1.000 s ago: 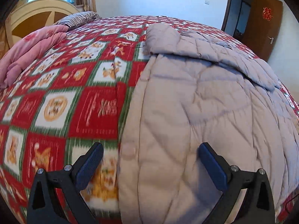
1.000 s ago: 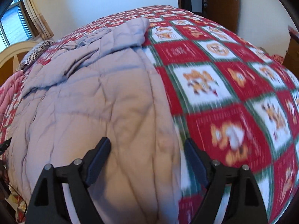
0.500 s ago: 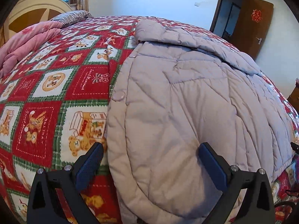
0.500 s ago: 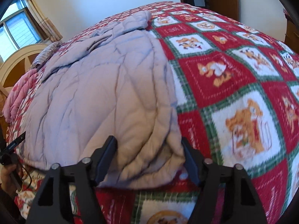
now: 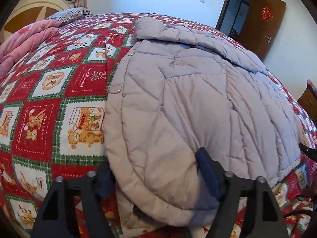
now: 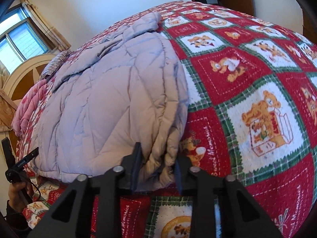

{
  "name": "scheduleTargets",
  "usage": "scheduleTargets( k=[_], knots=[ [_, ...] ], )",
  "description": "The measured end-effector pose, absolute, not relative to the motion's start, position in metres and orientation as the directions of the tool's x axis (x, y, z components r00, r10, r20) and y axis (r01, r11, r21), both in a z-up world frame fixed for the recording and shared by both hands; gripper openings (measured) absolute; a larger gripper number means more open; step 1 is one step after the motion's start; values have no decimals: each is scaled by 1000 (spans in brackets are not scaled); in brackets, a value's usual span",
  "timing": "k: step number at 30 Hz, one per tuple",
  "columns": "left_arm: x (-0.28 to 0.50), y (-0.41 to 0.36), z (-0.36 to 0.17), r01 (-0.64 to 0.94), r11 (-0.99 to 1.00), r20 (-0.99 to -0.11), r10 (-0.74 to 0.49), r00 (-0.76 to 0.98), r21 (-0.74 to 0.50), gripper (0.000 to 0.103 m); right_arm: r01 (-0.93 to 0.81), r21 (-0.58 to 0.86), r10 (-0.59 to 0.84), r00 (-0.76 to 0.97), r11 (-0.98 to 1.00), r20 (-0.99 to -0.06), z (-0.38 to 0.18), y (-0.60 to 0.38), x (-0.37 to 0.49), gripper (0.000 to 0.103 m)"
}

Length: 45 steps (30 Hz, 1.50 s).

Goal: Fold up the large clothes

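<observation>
The pale grey quilted padded coat (image 5: 198,103) lay flat on the bed with its red and green bear-patterned blanket (image 5: 59,91); the right tool (image 6: 157,167) was closing, pinching the coat's near hem corner; the left tool (image 5: 156,175) was closing around the other hem corner, still fairly wide.

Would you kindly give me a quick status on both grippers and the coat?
Left gripper closing over grey quilted coat hem corner. Right gripper closing, pinching the other bunched corner. Coat flat on bed; nothing in the way.
</observation>
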<state>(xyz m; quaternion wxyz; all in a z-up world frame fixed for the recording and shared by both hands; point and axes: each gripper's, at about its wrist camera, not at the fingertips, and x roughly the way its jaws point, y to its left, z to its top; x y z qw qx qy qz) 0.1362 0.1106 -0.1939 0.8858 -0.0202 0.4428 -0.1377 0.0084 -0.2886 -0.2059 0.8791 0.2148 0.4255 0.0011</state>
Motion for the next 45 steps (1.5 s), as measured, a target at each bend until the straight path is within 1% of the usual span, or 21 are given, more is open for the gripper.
scheduleTargets(
  k=[2, 4, 5, 6, 8, 9, 10, 11, 12, 13, 16, 18, 22, 30, 33, 36, 39, 40, 41, 43, 45],
  knots=[
    [134, 114, -194, 226, 957, -776, -279, 565, -180, 72, 170, 361, 173, 646, 917, -744, -201, -285, 7, 22],
    [136, 118, -199, 204, 960, -776, -276, 567, -193, 72, 172, 361, 173, 643, 917, -746, -203, -283, 8, 22],
    [137, 120, -201, 199, 957, -770, -288, 569, -212, 72, 175, 364, 175, 641, 915, -748, -205, -284, 9, 25],
    [137, 121, -202, 197, 955, -766, -295, 571, -221, 72, 186, 372, 174, 641, 909, -747, -207, -286, 9, 33],
    [136, 121, -201, 203, 954, -763, -299, 573, -221, 72, 205, 407, 193, 640, 890, -744, -212, -289, 9, 39],
    [135, 119, -199, 211, 955, -762, -293, 577, -207, 66, 205, 412, 198, 639, 888, -743, -214, -289, 9, 40],
    [134, 119, -198, 210, 958, -763, -281, 582, -194, 51, 198, 399, 192, 638, 895, -746, -215, -287, 10, 38],
    [132, 119, -195, 204, 964, -764, -261, 590, -171, 35, 186, 387, 188, 640, 903, -745, -213, -285, 9, 30],
    [130, 119, -190, 197, 969, -761, -241, 602, -151, 28, 165, 388, 198, 645, 907, -738, -210, -282, 8, 19],
    [129, 120, -187, 204, 967, -759, -245, 604, -150, 18, 159, 388, 200, 649, 908, -734, -208, -281, 8, 17],
    [123, 120, -172, 220, 967, -749, -240, 618, -128, 12, 139, 377, 195, 666, 916, -720, -198, -278, 6, 12],
    [118, 124, -159, 239, 959, -733, -271, 624, -151, 10, 129, 400, 211, 684, 907, -699, -191, -281, 1, 11],
    [107, 133, -132, 291, 922, -677, -386, 627, -257, 8, 104, 439, 238, 719, 892, -653, -168, -285, -10, 10],
    [77, 143, -62, 398, 874, -537, -485, 690, -278, 7, 18, 476, 275, 797, 879, -537, -107, -284, -41, 10],
    [83, 146, -45, 416, 877, -504, -479, 719, -240, 8, -4, 489, 271, 836, 872, -477, -81, -293, -46, 10],
    [115, 140, -41, 406, 899, -471, -434, 768, -166, 8, -4, 461, 230, 870, 887, -435, -59, -303, -31, 9],
    [153, 129, -43, 399, 906, -428, -421, 800, -144, 9, -1, 438, 193, 898, 899, -396, -46, -312, 8, 9],
    [173, 123, -43, 381, 916, -411, -398, 820, -126, 12, 6, 426, 177, 905, 905, -388, -44, -313, 23, 9],
    [188, 117, -42, 369, 921, -401, -386, 831, -123, 12, 12, 420, 165, 909, 907, -382, -42, -314, 35, 9],
    [218, 106, -38, 356, 927, -397, -374, 838, -122, 12, 32, 380, 122, 919, 925, -375, -37, -313, 68, 9],
    [250, 96, -34, 337, 932, -415, -362, 835, -136, 12, 54, 367, 92, 925, 929, -368, -31, -317, 103, 9]
  ],
)
